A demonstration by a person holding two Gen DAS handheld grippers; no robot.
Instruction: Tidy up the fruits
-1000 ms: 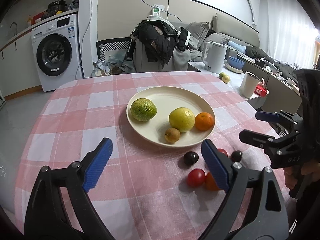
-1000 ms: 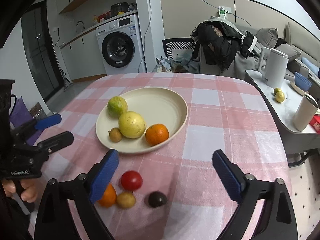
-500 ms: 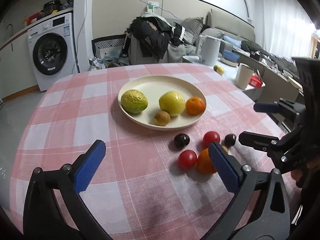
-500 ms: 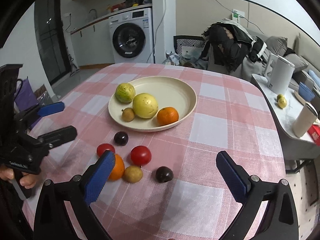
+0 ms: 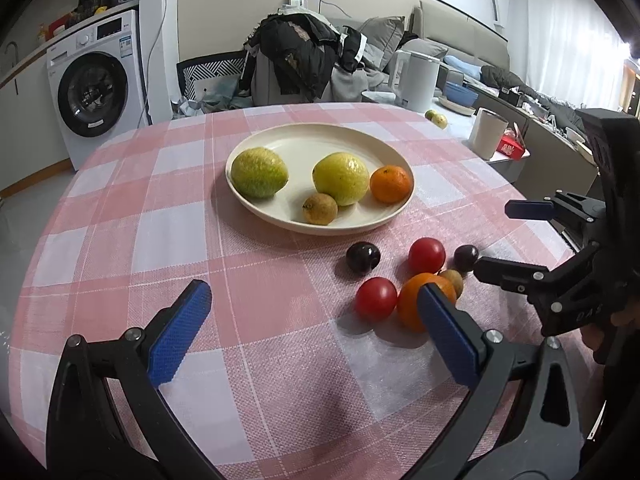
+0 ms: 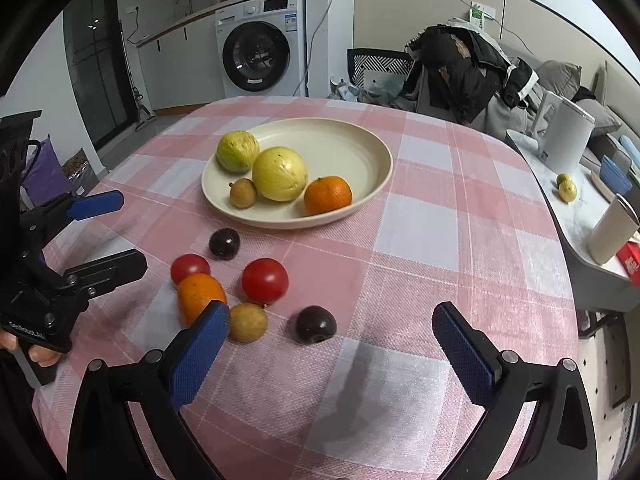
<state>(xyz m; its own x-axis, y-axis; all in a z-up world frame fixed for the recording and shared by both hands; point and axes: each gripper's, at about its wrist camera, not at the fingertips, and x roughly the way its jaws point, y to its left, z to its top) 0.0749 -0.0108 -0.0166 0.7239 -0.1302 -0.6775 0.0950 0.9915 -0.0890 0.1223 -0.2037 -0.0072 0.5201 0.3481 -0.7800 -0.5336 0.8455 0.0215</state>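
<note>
A cream plate [image 5: 320, 136] [image 6: 360, 148] holds a green citrus [image 5: 259, 173], a yellow citrus [image 5: 341, 178], an orange [image 5: 391, 184] and a small brown fruit [image 5: 320, 209]. Loose on the cloth in front lie two red tomatoes [image 6: 265, 281] [image 6: 190, 268], an orange [image 6: 200, 295], a small tan fruit [image 6: 247, 322] and two dark plums [image 6: 316, 325] [image 6: 225, 243]. My left gripper [image 5: 312, 332] is open and empty, left of the loose fruit. My right gripper [image 6: 330, 356] is open and empty, just before the plum.
The round table has a pink and white checked cloth [image 5: 180, 208]. A side counter at the right carries a white kettle [image 6: 568, 136], a cup [image 6: 612, 228] and two small fruits [image 6: 566, 189]. A washing machine [image 6: 260, 44] and a clothes-piled chair [image 6: 460, 64] stand behind.
Both grippers have pulled back and lowered toward the near table edge, so the loose fruits show fully in front of the fingers. Both stay open and empty.
</note>
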